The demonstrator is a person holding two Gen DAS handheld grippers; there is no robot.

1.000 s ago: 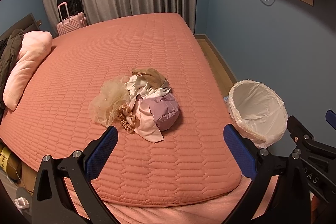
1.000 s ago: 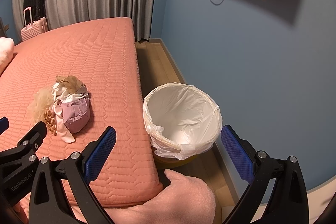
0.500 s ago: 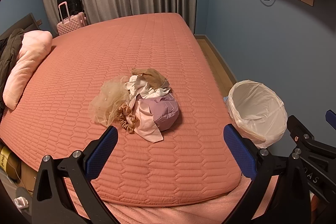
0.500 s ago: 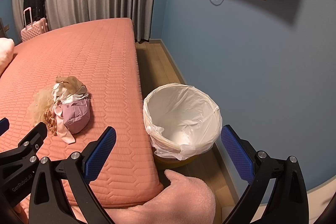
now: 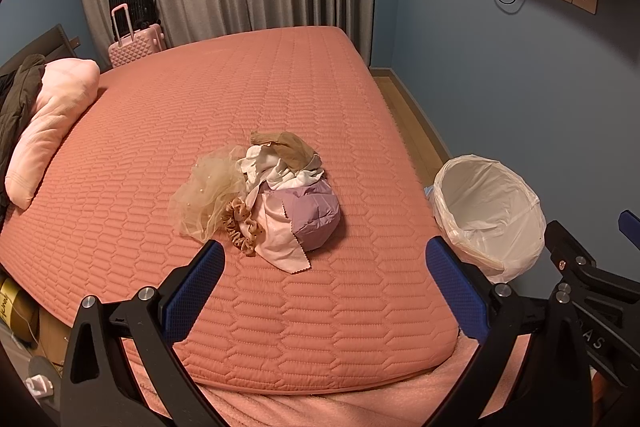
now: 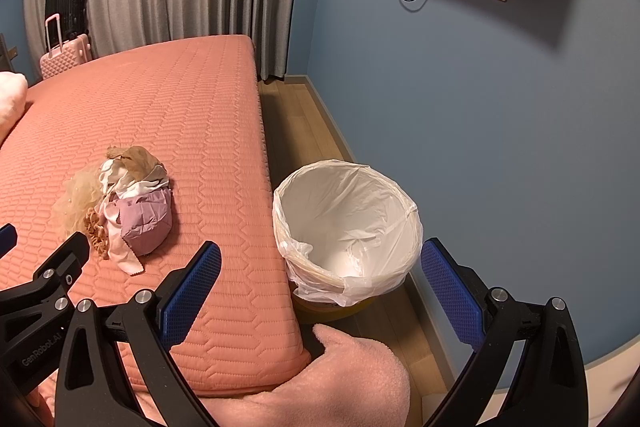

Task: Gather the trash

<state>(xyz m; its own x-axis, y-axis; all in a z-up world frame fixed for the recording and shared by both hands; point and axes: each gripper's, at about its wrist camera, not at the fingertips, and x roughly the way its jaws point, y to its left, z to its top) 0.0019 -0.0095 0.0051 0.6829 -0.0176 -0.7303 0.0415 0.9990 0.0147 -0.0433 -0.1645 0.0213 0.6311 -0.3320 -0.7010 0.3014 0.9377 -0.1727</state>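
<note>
A small pile of trash point(image 5: 260, 195) lies on the pink quilted bed point(image 5: 240, 99): beige tulle, a tan scrunchie, white and pink cloth scraps, a lilac wad and brown stocking fabric. The same pile point(image 6: 120, 203) shows at the left of the right wrist view. A bin lined with a white bag point(image 6: 348, 227) stands on the floor beside the bed, seen also as the bin point(image 5: 488, 211) at right. My left gripper point(image 5: 324, 291) hovers open short of the pile, holding nothing. My right gripper point(image 6: 320, 287) is open over the bed's edge and the bin.
A pink pillow point(image 5: 48, 119) and dark clothing point(image 5: 16, 99) lie at the bed's left. A pink suitcase point(image 5: 136, 43) with a black one on top stands by the grey curtains. Pink fleece point(image 6: 340, 387) hangs below the bed's near edge. A blue wall point(image 6: 500, 127) runs close behind the bin.
</note>
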